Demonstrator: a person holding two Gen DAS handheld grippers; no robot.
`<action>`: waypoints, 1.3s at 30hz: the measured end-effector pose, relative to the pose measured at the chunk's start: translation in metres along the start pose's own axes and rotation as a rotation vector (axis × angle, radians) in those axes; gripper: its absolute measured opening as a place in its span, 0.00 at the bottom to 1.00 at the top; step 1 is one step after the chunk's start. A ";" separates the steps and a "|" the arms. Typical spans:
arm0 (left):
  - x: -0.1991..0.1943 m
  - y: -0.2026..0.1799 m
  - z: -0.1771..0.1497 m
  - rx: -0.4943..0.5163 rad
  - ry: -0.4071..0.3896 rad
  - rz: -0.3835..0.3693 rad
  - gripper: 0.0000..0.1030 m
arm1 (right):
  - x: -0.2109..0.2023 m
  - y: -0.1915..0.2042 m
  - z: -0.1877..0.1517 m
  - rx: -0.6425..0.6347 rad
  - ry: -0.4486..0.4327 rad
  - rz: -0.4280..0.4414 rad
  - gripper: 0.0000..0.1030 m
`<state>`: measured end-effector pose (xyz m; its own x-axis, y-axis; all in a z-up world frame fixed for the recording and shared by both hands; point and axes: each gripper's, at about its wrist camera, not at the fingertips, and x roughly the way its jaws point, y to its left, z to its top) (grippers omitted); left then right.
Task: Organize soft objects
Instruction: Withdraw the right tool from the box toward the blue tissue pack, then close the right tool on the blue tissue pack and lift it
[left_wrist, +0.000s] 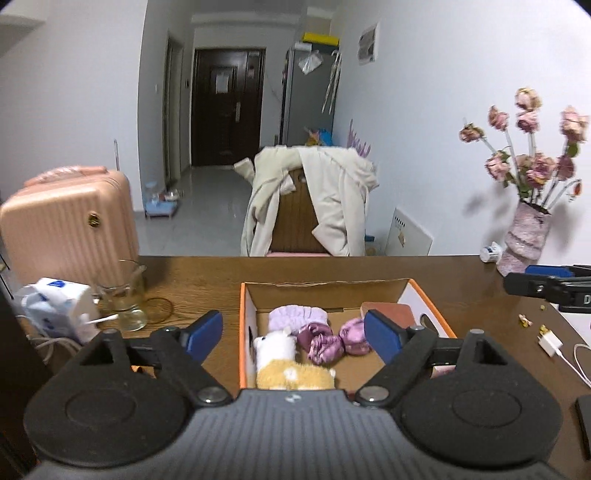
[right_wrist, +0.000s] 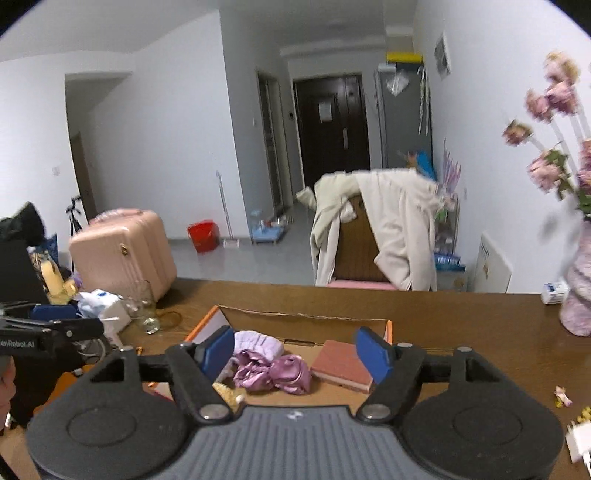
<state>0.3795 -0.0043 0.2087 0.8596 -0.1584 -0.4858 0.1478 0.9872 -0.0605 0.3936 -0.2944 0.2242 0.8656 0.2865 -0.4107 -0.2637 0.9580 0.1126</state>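
Soft stuff's in the cardboard box (left_wrist: 436, 310): plush toy (left_wrist: 284, 360), lilac towel (left_wrist: 297, 317), purple satin scrunchies (left_wrist: 332, 341), brown pad (right_wrist: 341, 363). Both tools (left_wrist: 293, 334) (right_wrist: 295, 352) gape wide, holding nothing.

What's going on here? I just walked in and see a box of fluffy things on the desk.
A person is sorting soft things into a cardboard box on the wooden table, with a two-finger tool in each hand. The box holds a plush toy, a lilac fuzzy piece, shiny purple fabric items and a reddish-brown pad. The left tool and right tool are both open and empty above the box.
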 end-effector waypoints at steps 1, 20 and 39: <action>-0.015 -0.001 -0.010 0.002 -0.026 -0.005 0.87 | -0.018 0.003 -0.010 0.005 -0.027 0.009 0.73; -0.152 -0.016 -0.248 -0.024 -0.125 0.025 0.98 | -0.156 0.076 -0.265 -0.013 -0.091 0.098 0.83; 0.011 -0.014 -0.233 0.003 0.044 0.161 0.77 | -0.101 0.065 -0.257 0.015 -0.014 0.035 0.82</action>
<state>0.2726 -0.0148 0.0013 0.8500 0.0031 -0.5268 0.0110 0.9997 0.0236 0.1799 -0.2634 0.0406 0.8619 0.3196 -0.3936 -0.2875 0.9475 0.1398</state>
